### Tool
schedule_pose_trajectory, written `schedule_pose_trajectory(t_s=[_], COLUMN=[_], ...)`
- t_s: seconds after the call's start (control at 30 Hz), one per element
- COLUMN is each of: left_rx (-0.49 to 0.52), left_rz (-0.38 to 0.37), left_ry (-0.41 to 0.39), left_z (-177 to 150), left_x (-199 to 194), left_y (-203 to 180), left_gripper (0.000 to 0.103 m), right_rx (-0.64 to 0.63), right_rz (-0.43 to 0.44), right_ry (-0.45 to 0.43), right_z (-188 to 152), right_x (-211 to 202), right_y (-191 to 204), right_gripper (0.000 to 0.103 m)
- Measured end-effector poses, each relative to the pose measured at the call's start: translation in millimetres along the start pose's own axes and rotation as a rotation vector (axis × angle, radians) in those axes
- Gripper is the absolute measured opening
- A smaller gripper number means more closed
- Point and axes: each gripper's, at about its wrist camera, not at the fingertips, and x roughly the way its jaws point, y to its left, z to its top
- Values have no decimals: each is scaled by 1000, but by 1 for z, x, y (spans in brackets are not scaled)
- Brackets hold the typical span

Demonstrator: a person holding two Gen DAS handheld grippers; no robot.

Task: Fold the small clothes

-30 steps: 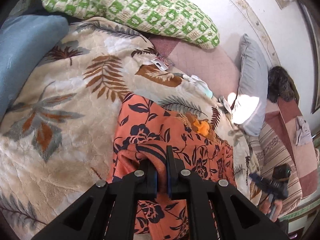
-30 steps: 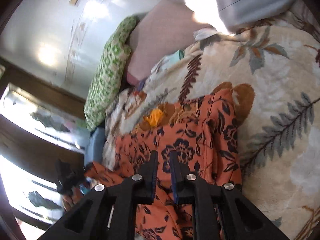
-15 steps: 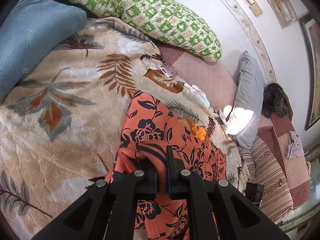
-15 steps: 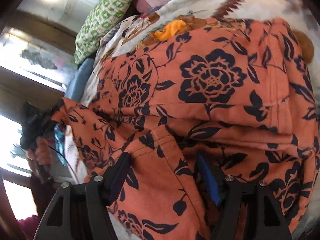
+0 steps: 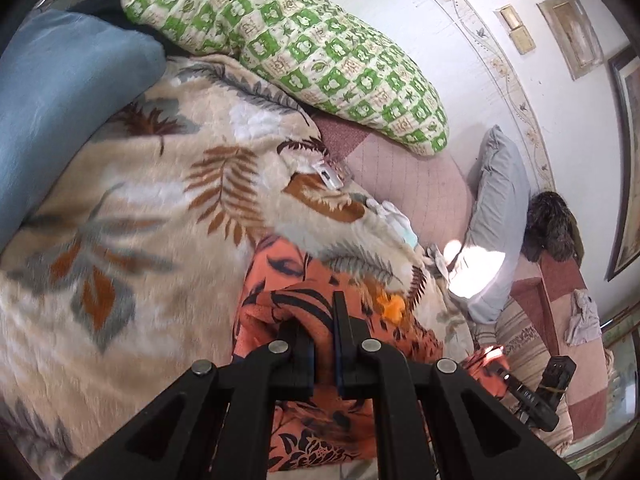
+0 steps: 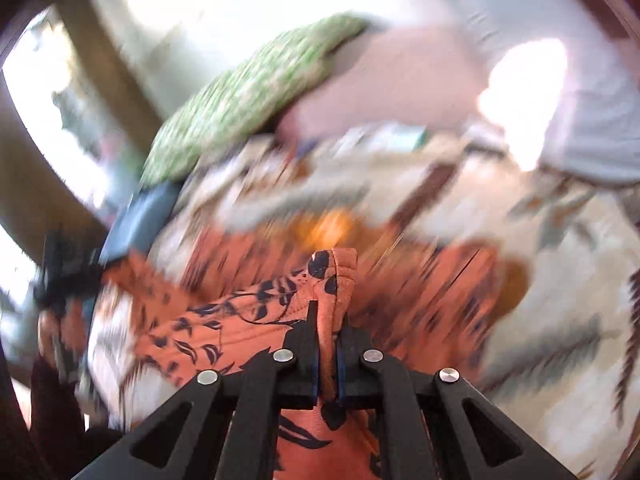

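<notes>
Fingers of the left gripper (image 5: 323, 322) are pressed onto a bunched fold of the orange floral garment (image 5: 320, 432), which lies on the leaf-patterned blanket (image 5: 120, 208). Fingers of the right gripper (image 6: 328, 320) pinch an upright hemmed edge of the same garment (image 6: 332, 276). Behind the blanket sit a green checked pillow (image 5: 304, 52) and a grey pillow (image 5: 496, 216); the right wrist view is heavily blurred.

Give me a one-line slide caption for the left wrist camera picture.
Left gripper shut on orange floral garment lying on a leaf-print blanket, green pillow behind.
</notes>
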Motion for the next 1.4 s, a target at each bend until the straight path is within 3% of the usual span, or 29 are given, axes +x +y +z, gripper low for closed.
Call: schedule_pose_trajectory(t_s=[0.17, 0.23, 0.33, 0.4, 0.53, 0.6, 0.63, 0.67, 0.7, 0.77, 0.93, 1.1, 1.13, 1.2, 1.23, 1.3, 1.37, 1.4], left_rx=[-10, 2, -50, -78, -110, -126, -119, -114, -116, -119, -21, -43, -35, -24, -37, -49, -101, -109], left_rz=[72, 117, 201, 175, 60, 19, 23, 22, 13, 12, 65, 123, 166, 337, 366, 432, 387, 373], left_ry=[103, 167, 224, 208, 156, 96, 24, -54, -133, -250, -233, -160, -129, -22, 21, 26, 36, 41], left_z=[43, 51, 47, 43, 45, 50, 55, 59, 61, 59, 18, -56, -68, -81, -85, -88, -86, -84], left_x=[73, 110, 143, 144, 119, 97, 81, 65, 48, 18, -11, 15, 26, 53, 62, 63, 58, 56], left_y=[-13, -11, 6, 15, 20, 19, 16, 14, 11, 4, -25, -17, -12, 1, 10, 23, 41, 46], left_gripper=[8, 11, 12, 11, 14, 20, 37, 61, 68, 72, 72, 72, 72, 70, 69, 70, 70, 68], right_rx=[168, 242, 358, 428, 448, 467, 477, 483, 479, 445, 328, 249, 251, 252, 254, 231, 274, 342], right_rz=[-111, -158, -157, -142, -241, -282, -301, -307, -283, -235, -95, 39, 50, 50, 28, -37, -88, -34], right_ry=[-80, -88, -65, -39, -86, -148, -176, -201, -219, -216, -163, -74, -64, -35, -17, 34, 108, 144], right_z=[45, 45, 33, 20, 8, 1, -2, -3, -7, -9, -37, -58, -62, -69, -72, -77, -82, -87], right_x=[29, 50, 83, 102, 93, 67, 53, 41, 29, 8, -7, 5, 10, 24, 32, 49, 70, 78], right_y=[-72, -106, -159, -181, -195, -197, -197, -195, -190, -166, -84, -18, -12, -8, -10, -20, -41, -54], right_gripper=[5, 6, 10, 12, 16, 16, 16, 16, 17, 16, 16, 16, 16, 17, 16, 17, 17, 18])
